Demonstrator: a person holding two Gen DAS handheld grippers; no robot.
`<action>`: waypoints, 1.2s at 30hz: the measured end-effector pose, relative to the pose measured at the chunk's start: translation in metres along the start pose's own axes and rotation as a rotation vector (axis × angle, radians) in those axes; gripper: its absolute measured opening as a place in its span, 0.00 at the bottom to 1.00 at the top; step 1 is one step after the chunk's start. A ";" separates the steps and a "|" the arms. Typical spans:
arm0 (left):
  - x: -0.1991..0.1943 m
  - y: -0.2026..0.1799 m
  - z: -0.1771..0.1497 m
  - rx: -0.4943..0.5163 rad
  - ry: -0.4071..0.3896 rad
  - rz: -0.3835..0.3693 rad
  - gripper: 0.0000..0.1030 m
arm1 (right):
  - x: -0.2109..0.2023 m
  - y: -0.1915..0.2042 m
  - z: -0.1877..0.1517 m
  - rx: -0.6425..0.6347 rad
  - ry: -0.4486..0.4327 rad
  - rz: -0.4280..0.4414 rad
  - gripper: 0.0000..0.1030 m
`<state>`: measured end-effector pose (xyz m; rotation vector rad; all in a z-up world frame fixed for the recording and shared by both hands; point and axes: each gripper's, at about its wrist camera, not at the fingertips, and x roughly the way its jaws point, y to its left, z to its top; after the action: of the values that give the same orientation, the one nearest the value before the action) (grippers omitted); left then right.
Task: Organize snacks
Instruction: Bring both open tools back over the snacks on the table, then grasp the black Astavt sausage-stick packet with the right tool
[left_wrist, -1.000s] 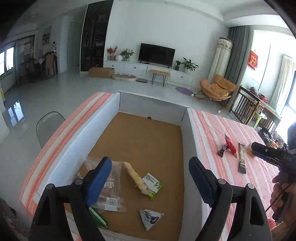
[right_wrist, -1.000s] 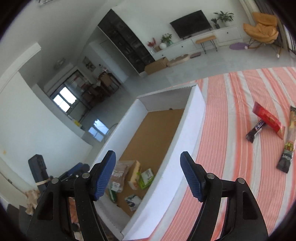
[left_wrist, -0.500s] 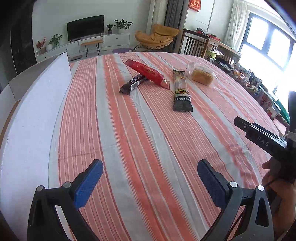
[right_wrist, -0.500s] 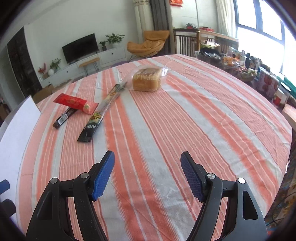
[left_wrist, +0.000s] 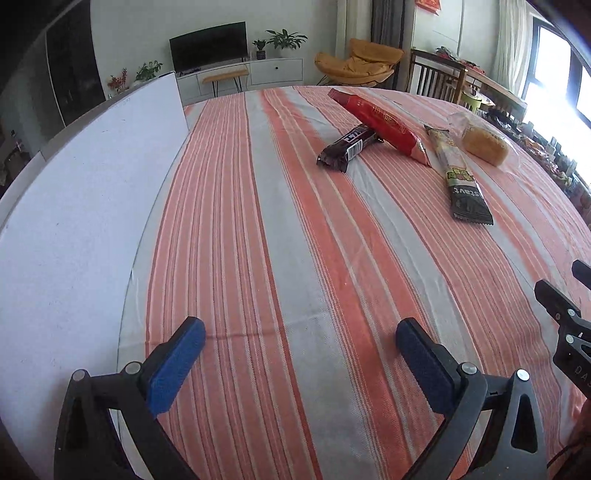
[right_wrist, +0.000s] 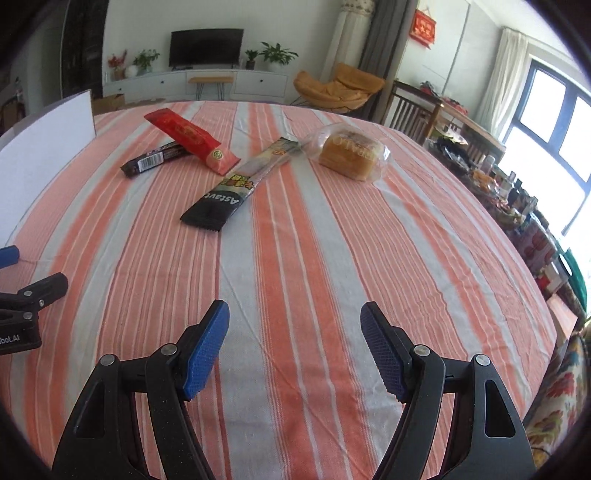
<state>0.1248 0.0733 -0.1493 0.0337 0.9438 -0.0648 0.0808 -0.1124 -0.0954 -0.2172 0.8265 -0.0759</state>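
With both the left claw (left_wrist: 299, 354) and right claw (right_wrist: 293, 345) spread empty, the nearest long wafer packet (right_wrist: 238, 184) is best straddled crosswise at mid-length before being closed upon.

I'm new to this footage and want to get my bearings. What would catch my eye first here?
Four snacks lie in a loose row on the far part of the orange-striped tablecloth: a red packet resting across a dark bar, a long black-ended stick pack, and a wrapped bread loaf. A white box wall rises along the left edge. Both the left gripper and the right gripper are open and empty, short of the snacks.
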 end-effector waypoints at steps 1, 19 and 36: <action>0.000 -0.001 0.001 0.002 0.000 0.003 1.00 | -0.002 0.002 -0.001 -0.009 -0.006 -0.004 0.74; 0.003 -0.004 0.003 0.004 0.002 0.004 1.00 | -0.045 0.002 -0.009 -0.014 -0.103 0.003 0.74; 0.003 -0.004 0.004 0.004 0.002 0.006 1.00 | 0.016 -0.049 0.034 0.328 0.104 0.254 0.75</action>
<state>0.1293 0.0687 -0.1499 0.0407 0.9455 -0.0609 0.1172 -0.1567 -0.0738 0.2026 0.9259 0.0163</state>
